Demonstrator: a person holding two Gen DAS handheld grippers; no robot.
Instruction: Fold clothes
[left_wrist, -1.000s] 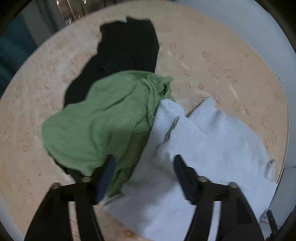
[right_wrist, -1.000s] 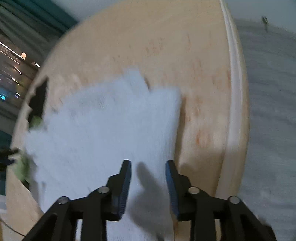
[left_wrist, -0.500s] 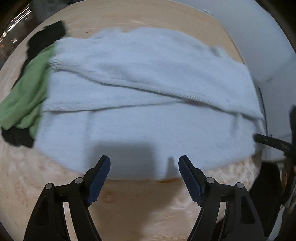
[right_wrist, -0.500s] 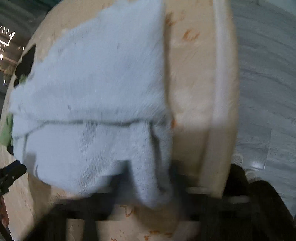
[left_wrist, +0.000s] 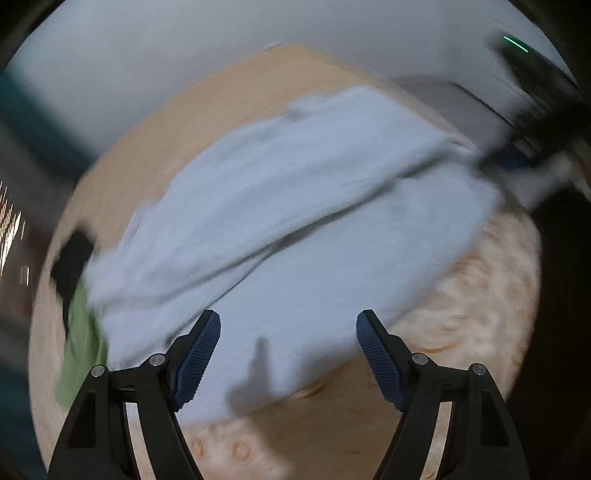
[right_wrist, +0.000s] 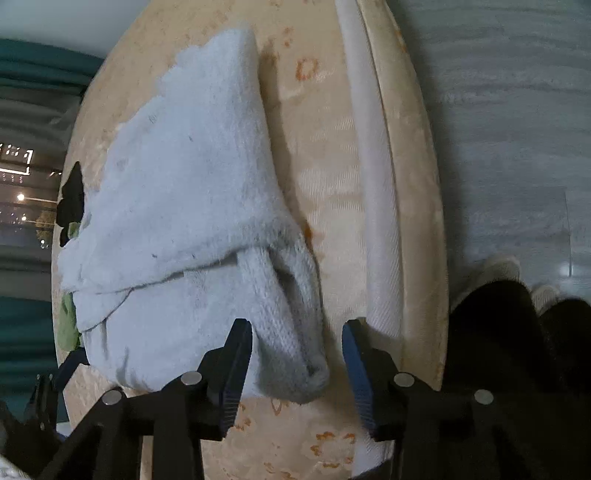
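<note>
A light blue knitted cloth (left_wrist: 295, 221) lies folded over on the beige patterned surface (left_wrist: 461, 306). My left gripper (left_wrist: 289, 321) hangs open and wide above its near edge, holding nothing. In the right wrist view the same cloth (right_wrist: 184, 184) ends in a bunched, rolled corner (right_wrist: 291, 332) that lies between the jaws of my right gripper (right_wrist: 295, 332). Those jaws are opening, and a gap shows beside the right pad. A green cloth (left_wrist: 79, 343) and a black cloth (left_wrist: 70, 258) peek out past the blue one's far end.
The surface's piped edge (right_wrist: 373, 206) runs close to the right of the blue cloth, with grey floor (right_wrist: 517, 129) beyond. A person's dark trouser legs and pale shoes (right_wrist: 506, 302) stand by that edge. The other gripper (right_wrist: 48, 387) shows at the lower left.
The left view swung from the green and black cloths to the blue cloth's near edge. The blue cloth got folded over. The right gripper closed on its corner, then spread its jaws again.
</note>
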